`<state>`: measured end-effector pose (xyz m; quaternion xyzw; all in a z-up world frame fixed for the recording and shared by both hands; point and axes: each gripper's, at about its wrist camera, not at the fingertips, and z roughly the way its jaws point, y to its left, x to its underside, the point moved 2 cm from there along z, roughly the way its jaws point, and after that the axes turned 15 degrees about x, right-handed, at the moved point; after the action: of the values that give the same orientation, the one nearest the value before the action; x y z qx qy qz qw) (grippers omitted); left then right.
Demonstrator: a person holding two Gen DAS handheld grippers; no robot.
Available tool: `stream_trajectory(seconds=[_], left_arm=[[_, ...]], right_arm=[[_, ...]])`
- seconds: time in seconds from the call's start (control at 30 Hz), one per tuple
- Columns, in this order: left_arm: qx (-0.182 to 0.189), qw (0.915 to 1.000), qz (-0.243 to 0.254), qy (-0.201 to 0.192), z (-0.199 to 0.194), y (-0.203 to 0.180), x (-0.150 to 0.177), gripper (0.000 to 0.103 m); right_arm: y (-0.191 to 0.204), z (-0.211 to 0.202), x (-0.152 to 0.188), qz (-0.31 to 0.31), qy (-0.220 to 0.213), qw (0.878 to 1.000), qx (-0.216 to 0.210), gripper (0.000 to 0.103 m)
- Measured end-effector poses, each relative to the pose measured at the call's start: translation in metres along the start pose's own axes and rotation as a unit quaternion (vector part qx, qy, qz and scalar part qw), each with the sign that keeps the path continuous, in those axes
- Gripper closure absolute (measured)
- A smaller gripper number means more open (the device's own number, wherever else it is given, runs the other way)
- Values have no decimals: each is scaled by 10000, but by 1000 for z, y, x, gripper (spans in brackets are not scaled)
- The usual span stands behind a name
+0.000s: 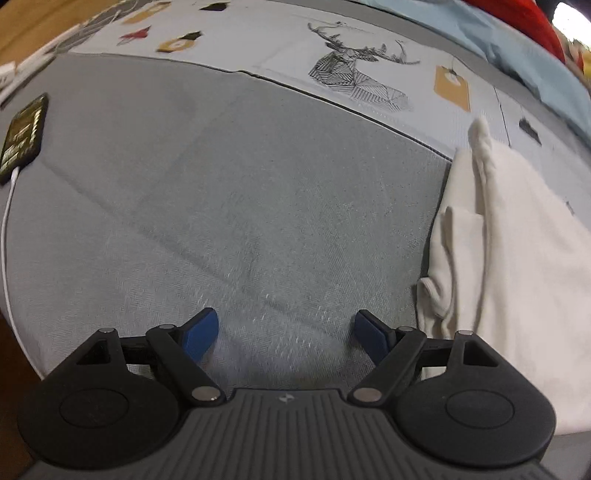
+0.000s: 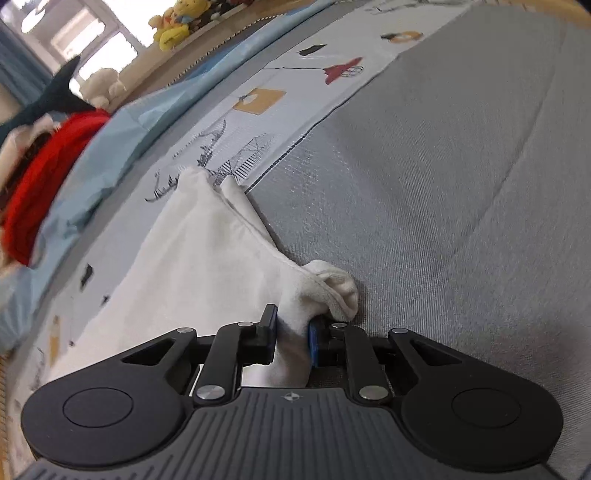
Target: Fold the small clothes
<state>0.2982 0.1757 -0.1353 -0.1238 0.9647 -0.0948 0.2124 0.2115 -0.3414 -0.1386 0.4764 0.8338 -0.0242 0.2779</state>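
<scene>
Your right gripper [image 2: 291,341] clamps the white cotton garment [image 2: 192,266] on the grey bedspread [image 2: 461,184]; your left gripper [image 1: 284,332] gapes empty, folding barely begun.

Home bedroom: bed sheet [image 1: 240,184], plush toys [image 2: 177,22], window [image 2: 92,40]

No word, number or brand name can be read in either view. The phone [image 1: 24,138] lying at the left edge of the grey bed cover [image 1: 258,192] has a lit screen with rows of small characters, but they are too small and blurred to make out. Each gripper body carries only a small embossed emblem without letters, on the left gripper [image 1: 285,332] and the right gripper [image 2: 291,334] alike.
</scene>
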Motion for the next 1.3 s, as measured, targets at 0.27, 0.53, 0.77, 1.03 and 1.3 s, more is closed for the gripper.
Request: stream_trajectory(seconds=[0.27, 0.53, 0.77, 1.03, 1.3], left_arm=[[382, 9984, -411, -84, -11, 14, -14, 18], [345, 9954, -836, -314, -27, 39, -20, 18], [605, 9923, -987, -436, -39, 47, -19, 18], [653, 9919, -970, -504, -42, 36, -19, 18], [653, 9887, -1220, -574, -40, 47, -26, 18]], right_arm=[[156, -127, 62, -3259, -2678, 9037, -743, 100], [219, -160, 287, -6230, -2624, 7044, -2164, 103], [177, -141, 212, -5002, -2343, 8214, -1421, 93], [209, -92, 162, -5128, -2641, 8165, -229, 46], [258, -39, 196, -5824, -2793, 7622, 425, 69]])
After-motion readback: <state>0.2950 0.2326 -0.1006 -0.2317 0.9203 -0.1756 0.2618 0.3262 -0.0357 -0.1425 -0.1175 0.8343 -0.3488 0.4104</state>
